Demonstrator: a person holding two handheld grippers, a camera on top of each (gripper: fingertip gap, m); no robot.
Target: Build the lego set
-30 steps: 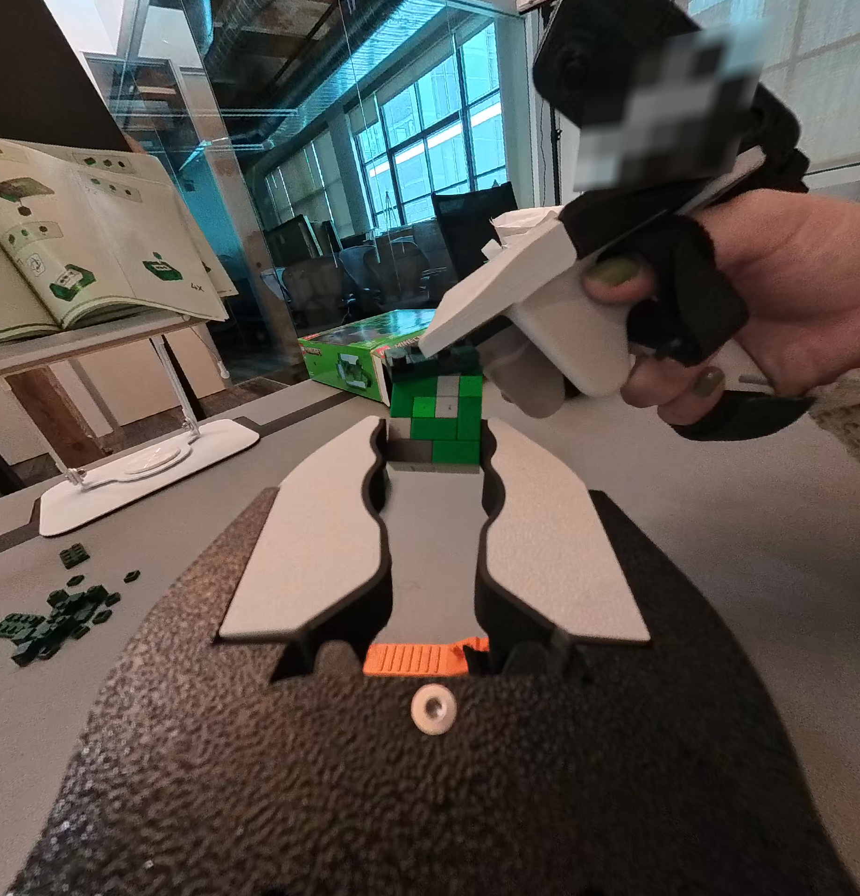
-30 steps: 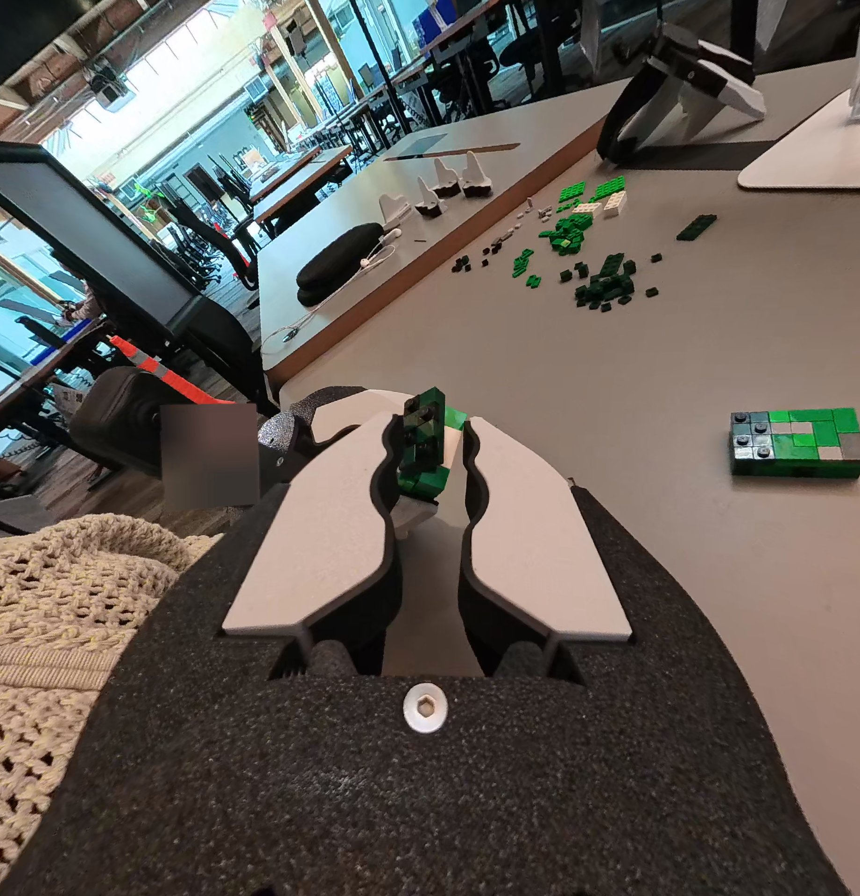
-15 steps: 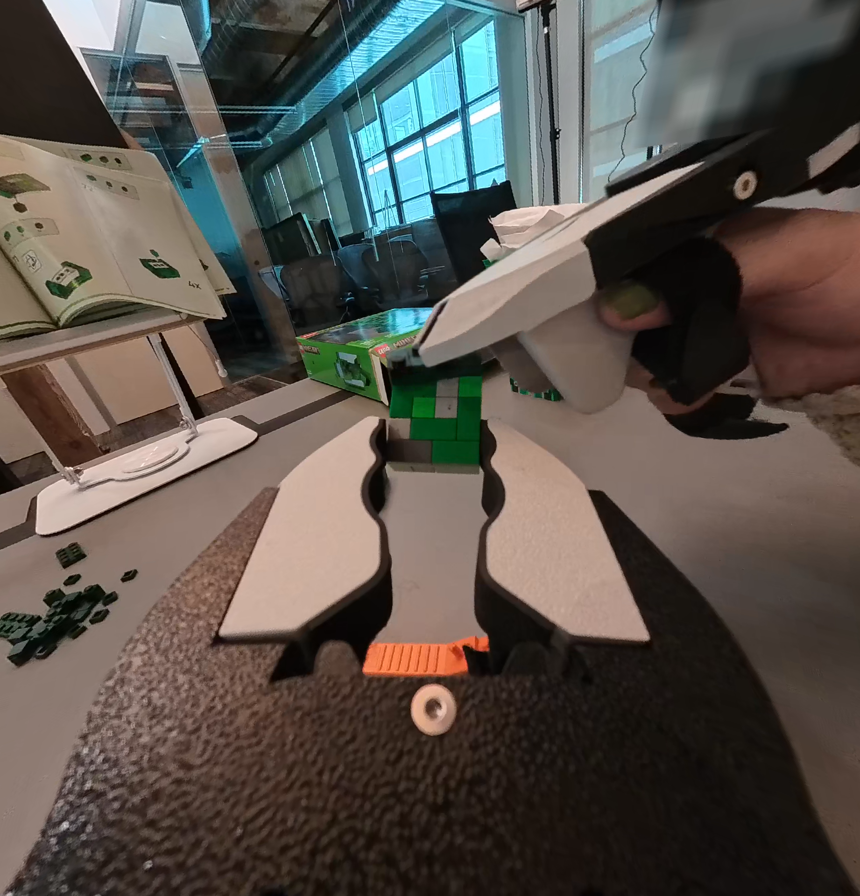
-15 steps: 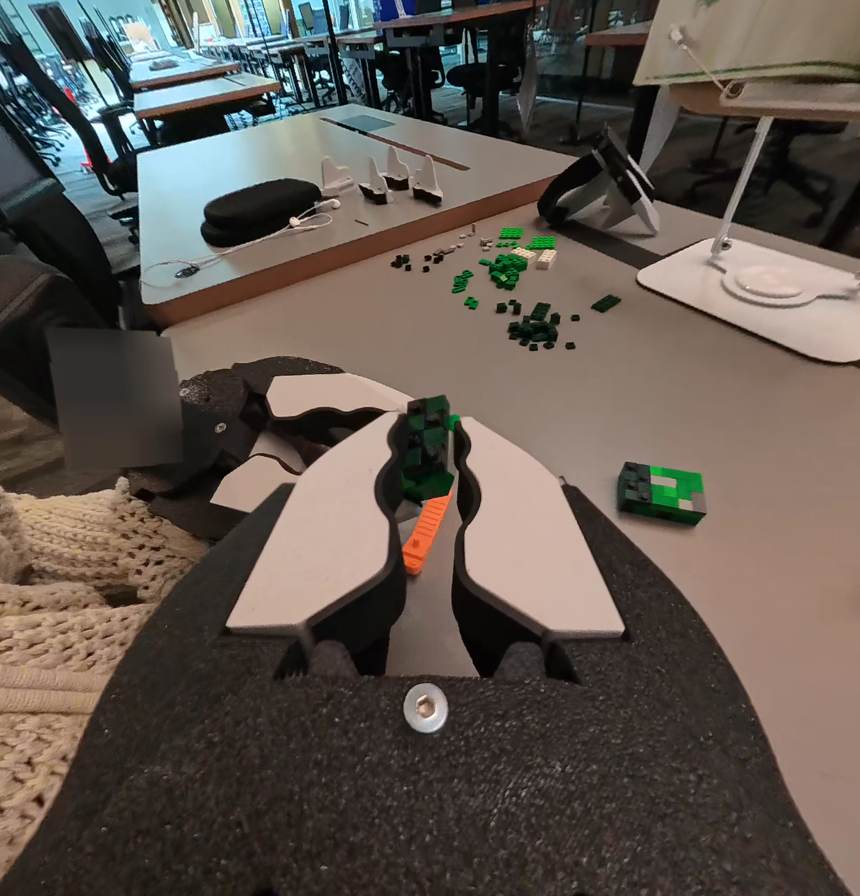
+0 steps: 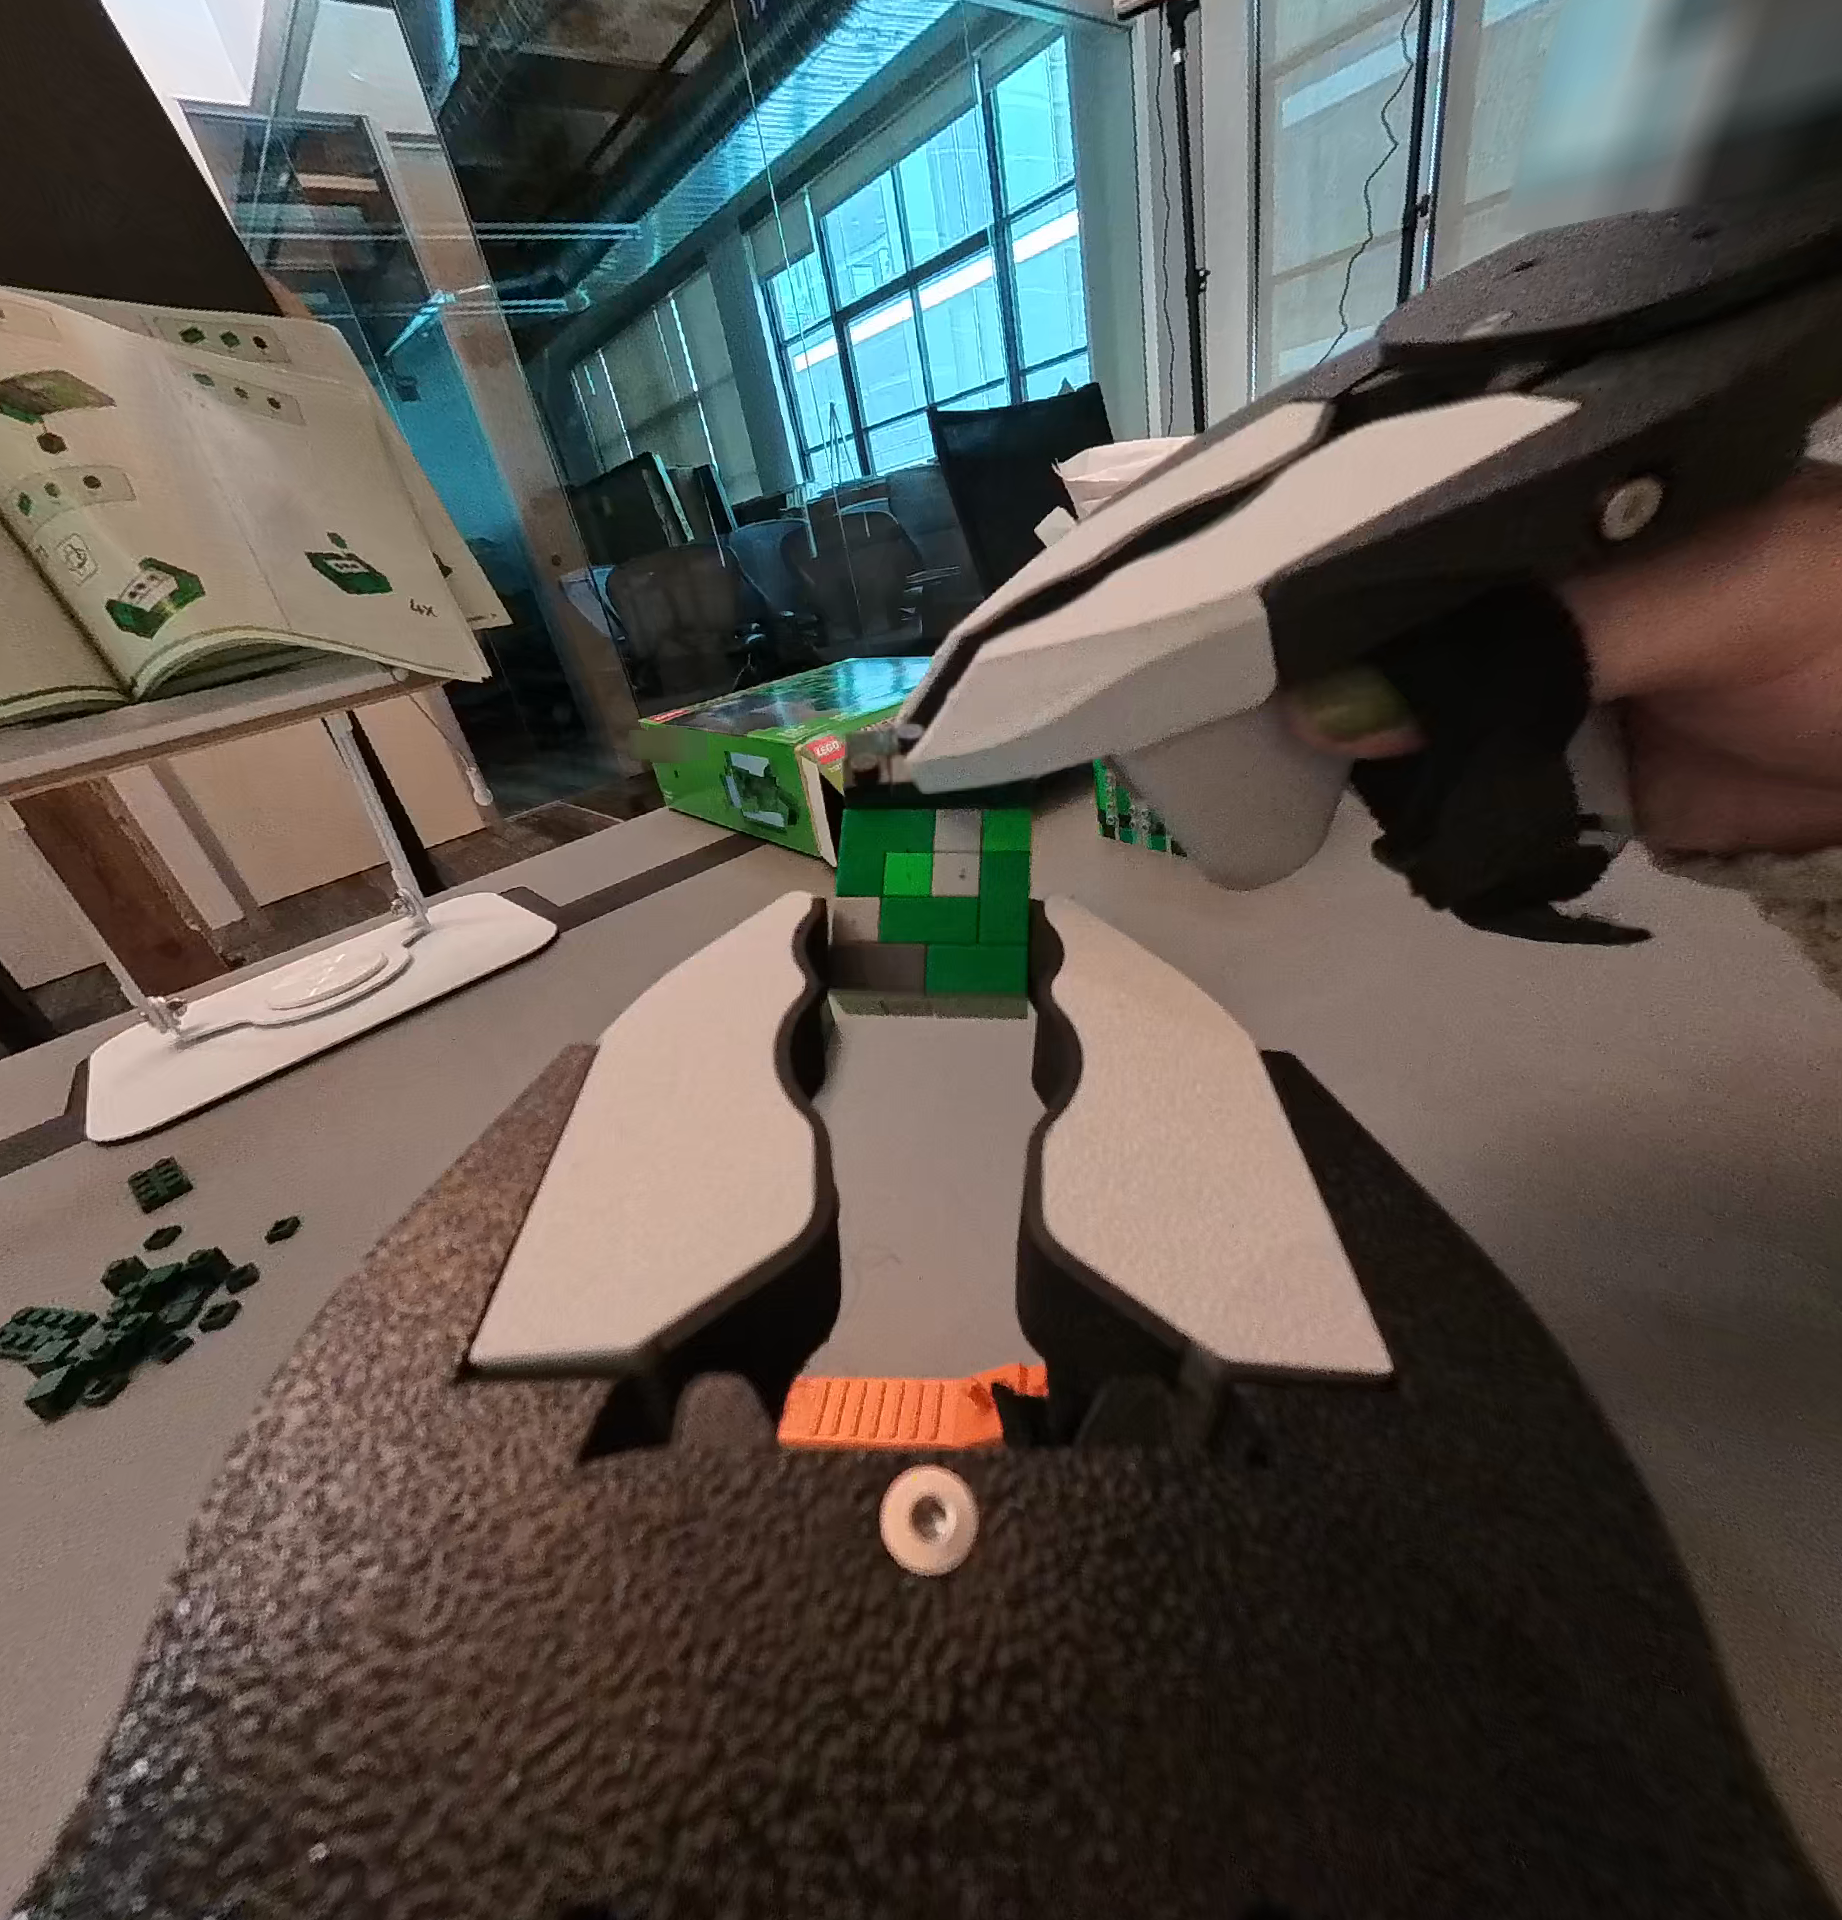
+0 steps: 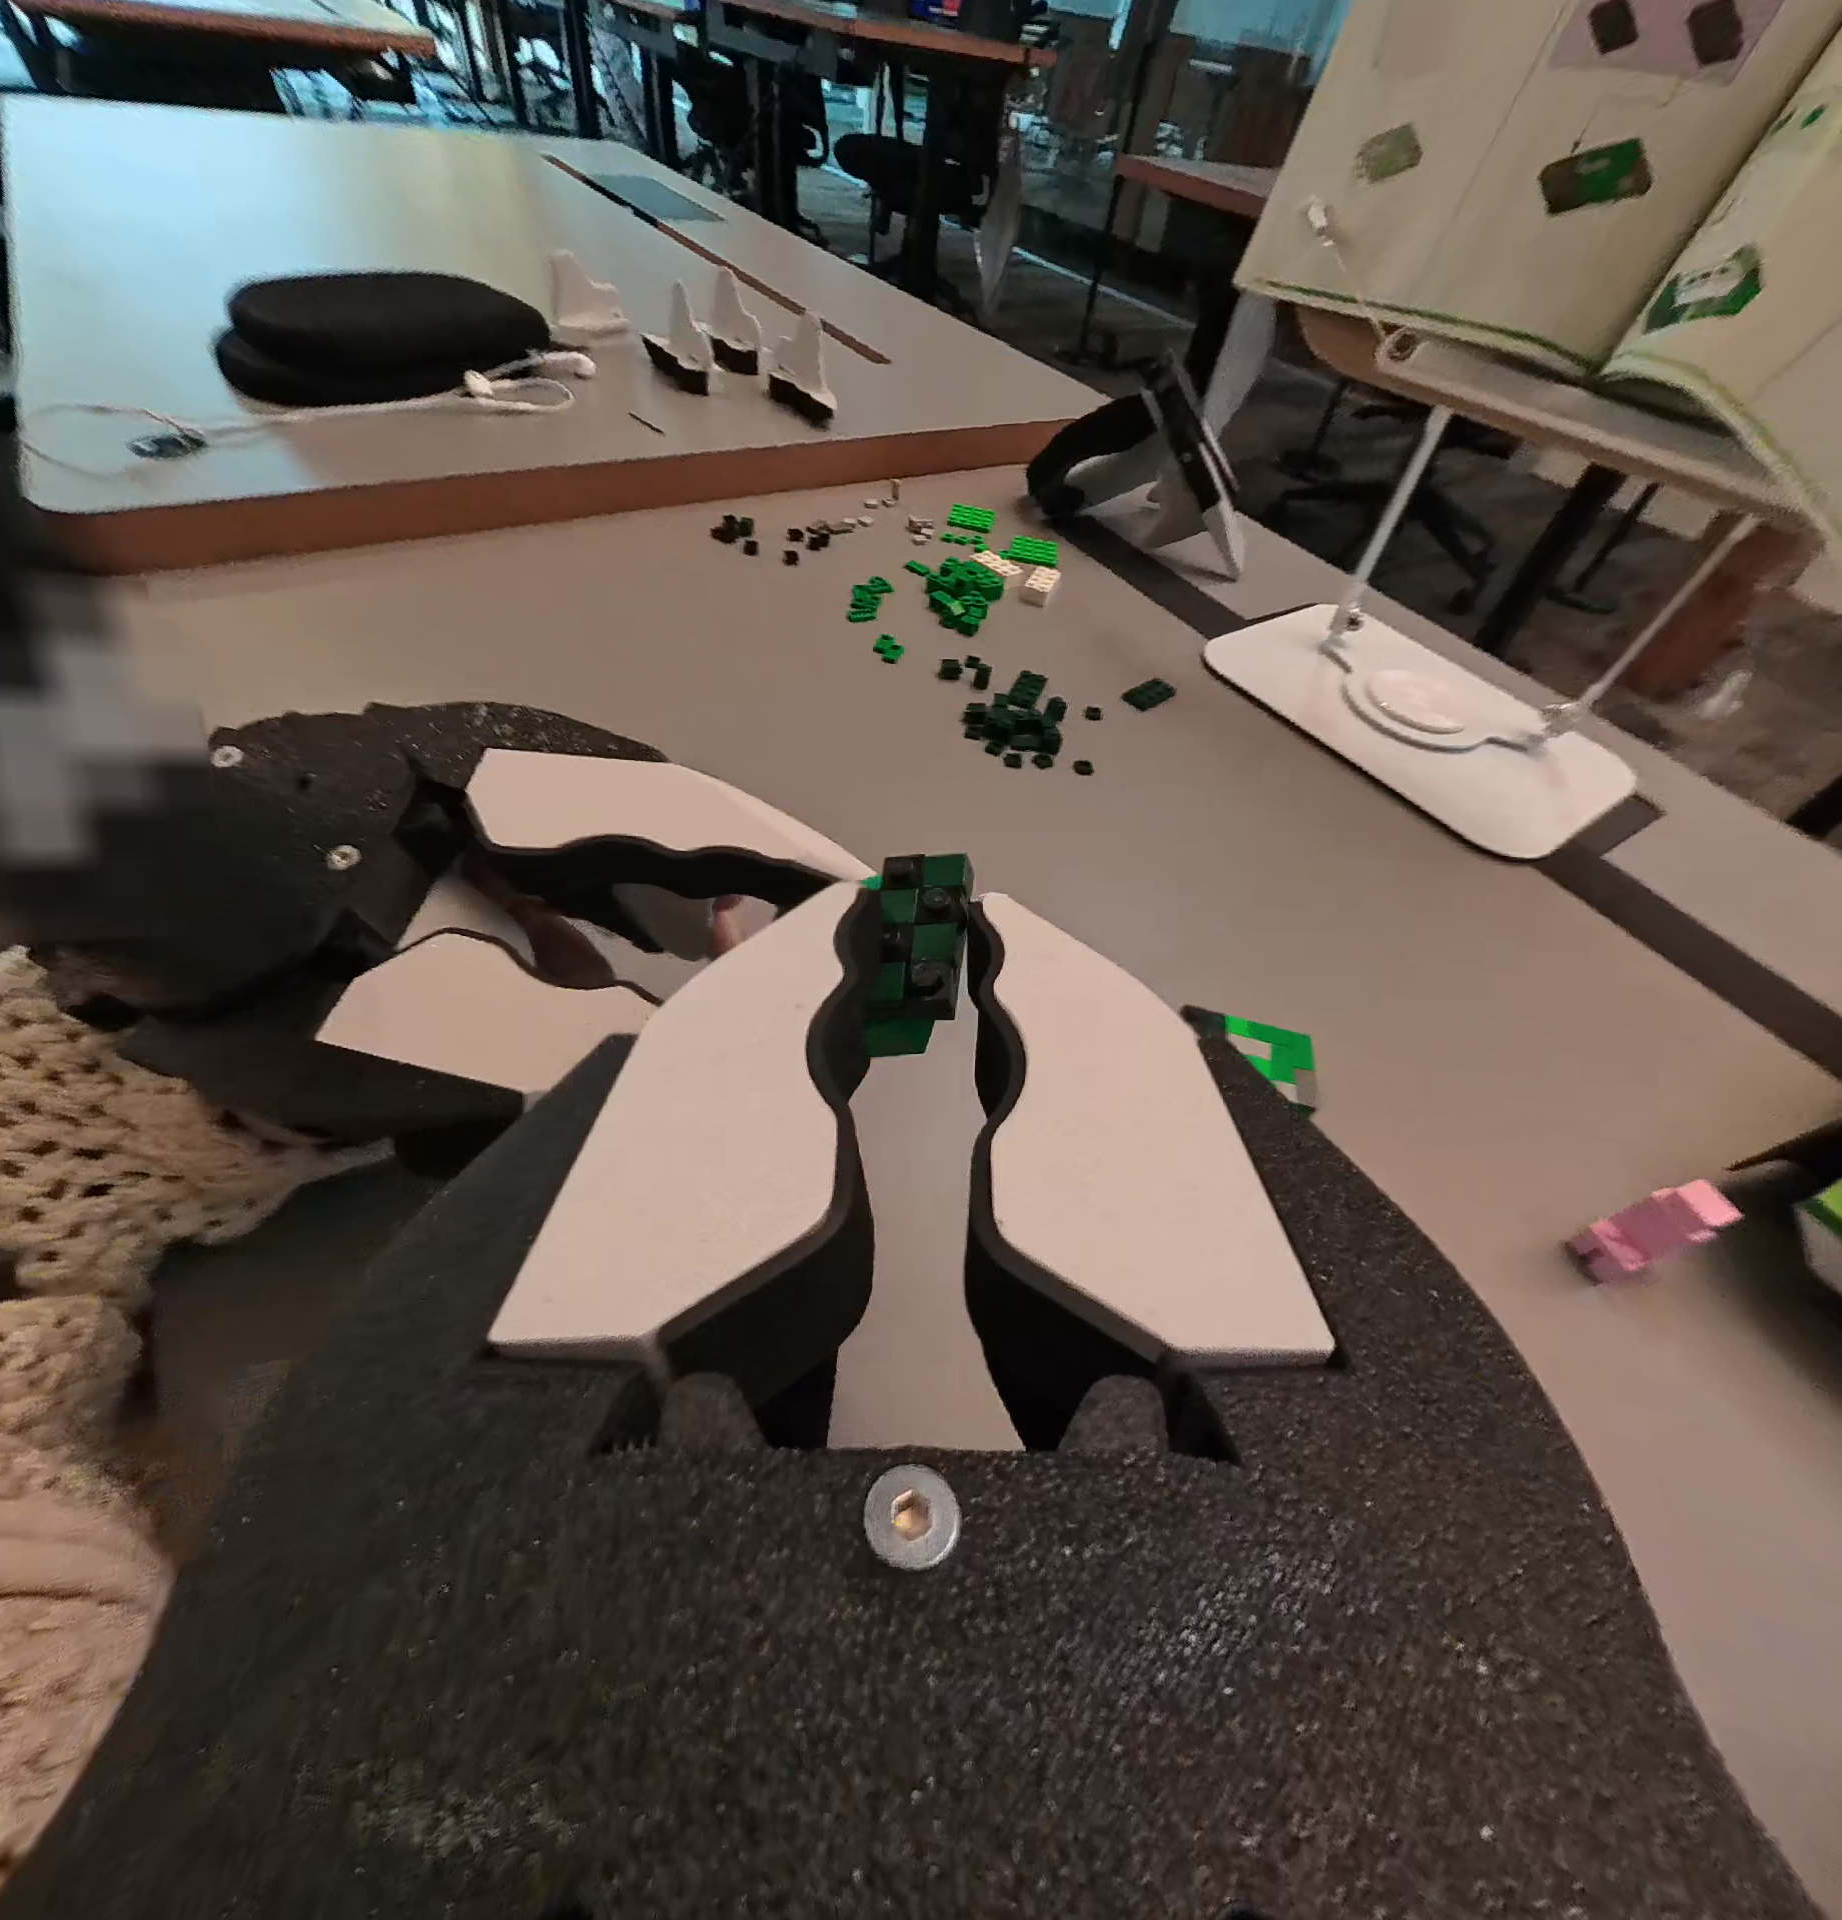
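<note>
While the left hand-held gripper (image 5: 927, 935) pinches the green block assembly (image 5: 932, 902) upright above the worktop (image 5: 1519, 1143), the right hand-held gripper (image 6: 917, 935) grips a dark green piece (image 6: 922, 940) at its 12 o'clock edge (studs unaligned?): square it, then press straight down.

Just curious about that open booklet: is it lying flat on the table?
No, the instruction booklet is propped open on a raised stand above the table.
</note>
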